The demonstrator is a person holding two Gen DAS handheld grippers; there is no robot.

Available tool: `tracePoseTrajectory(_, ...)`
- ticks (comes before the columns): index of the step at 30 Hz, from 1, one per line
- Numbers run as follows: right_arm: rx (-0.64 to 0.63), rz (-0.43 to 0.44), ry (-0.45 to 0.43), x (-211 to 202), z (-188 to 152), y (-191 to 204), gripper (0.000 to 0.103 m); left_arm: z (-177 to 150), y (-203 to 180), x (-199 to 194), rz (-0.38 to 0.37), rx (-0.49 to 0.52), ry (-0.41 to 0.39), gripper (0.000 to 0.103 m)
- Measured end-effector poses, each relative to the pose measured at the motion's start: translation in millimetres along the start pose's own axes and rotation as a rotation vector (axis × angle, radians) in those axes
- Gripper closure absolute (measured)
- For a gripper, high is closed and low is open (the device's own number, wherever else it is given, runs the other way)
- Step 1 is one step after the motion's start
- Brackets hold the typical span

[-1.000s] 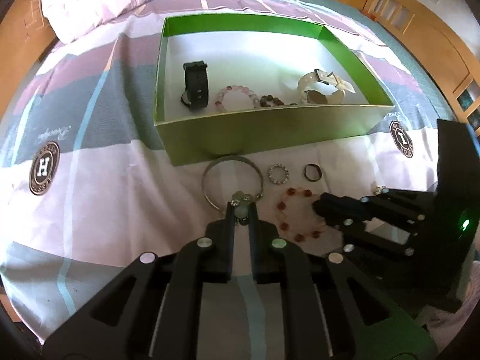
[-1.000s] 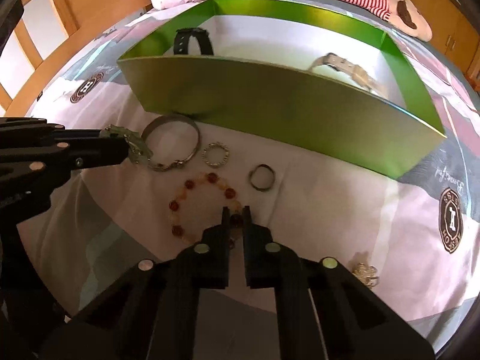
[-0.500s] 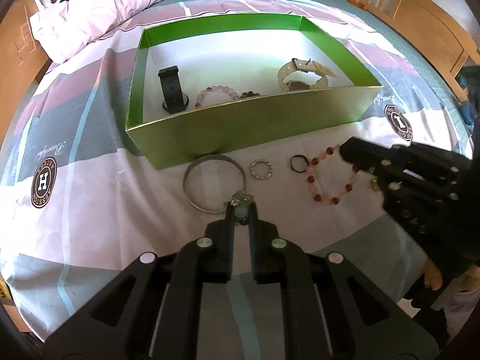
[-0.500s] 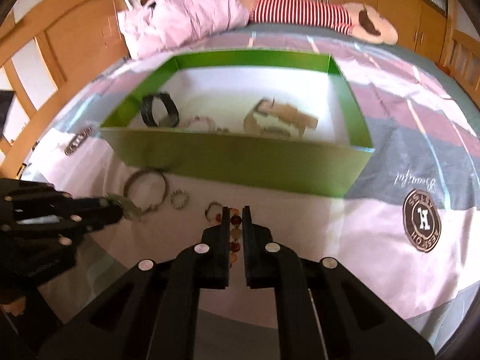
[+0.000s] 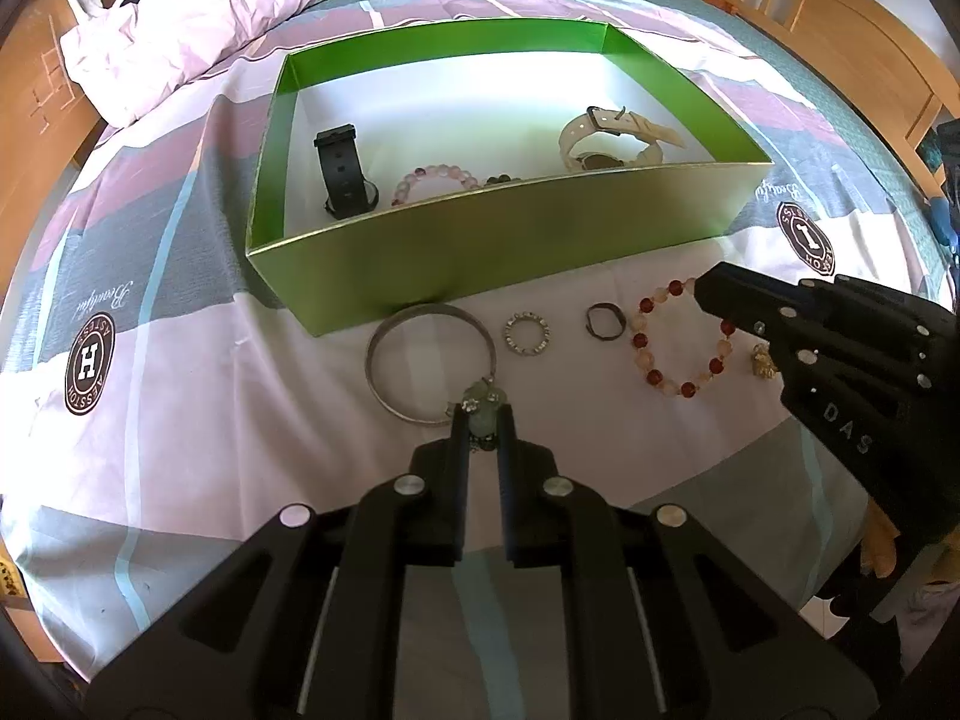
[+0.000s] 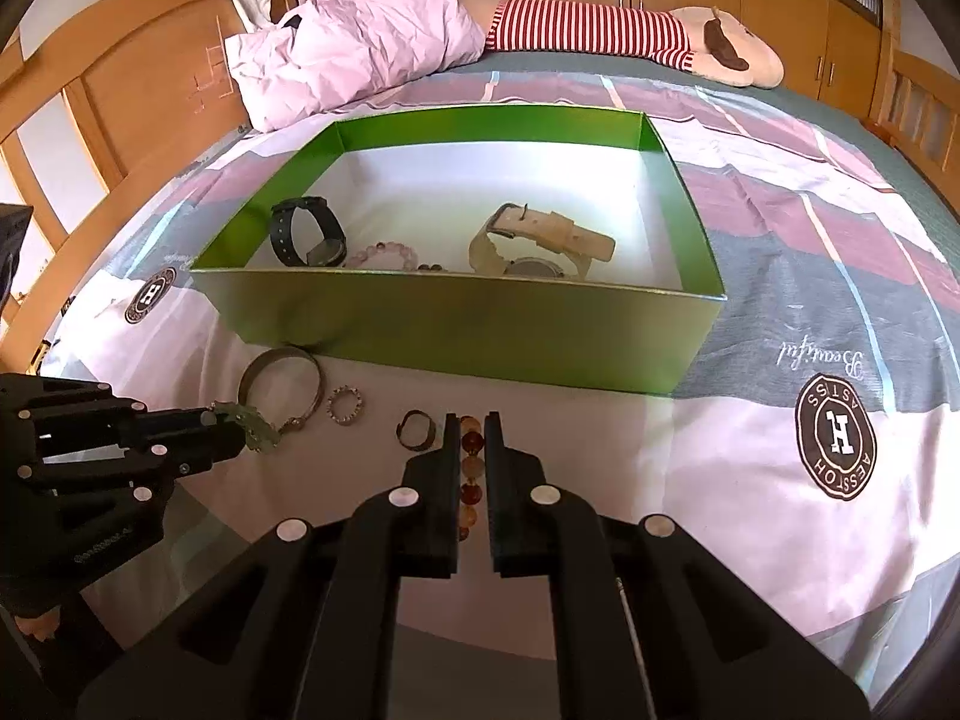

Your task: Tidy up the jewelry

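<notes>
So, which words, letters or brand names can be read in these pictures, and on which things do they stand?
"DAS": on the right gripper, rest hidden.
"H", ringed by "AESSTOH": round badge on the bedsheet.
"Beautiful", upside down: script on the bedsheet.
Print on the left gripper: blurred.

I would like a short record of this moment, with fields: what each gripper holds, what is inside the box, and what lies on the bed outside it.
left gripper: shut on green flower piece
right gripper: shut on red bead bracelet
green box: black watch, pink bead bracelet, cream watch
on bedsheet, outside box: silver bangle, beaded ring, dark ring, small gold piece
</notes>
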State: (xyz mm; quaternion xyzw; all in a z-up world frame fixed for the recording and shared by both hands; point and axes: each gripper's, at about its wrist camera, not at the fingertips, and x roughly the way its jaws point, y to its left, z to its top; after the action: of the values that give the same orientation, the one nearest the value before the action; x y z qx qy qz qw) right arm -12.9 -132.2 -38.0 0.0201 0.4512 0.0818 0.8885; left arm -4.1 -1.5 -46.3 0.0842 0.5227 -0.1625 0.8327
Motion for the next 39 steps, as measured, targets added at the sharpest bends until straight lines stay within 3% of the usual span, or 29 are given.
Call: tracePoseTrajectory(39, -0.010, -0.001, -0.008, -2.2, -1.3, 2.1, 0.096, -1.4, -4.2, 0.4, 0.011, 0.010, 0.000, 0.094)
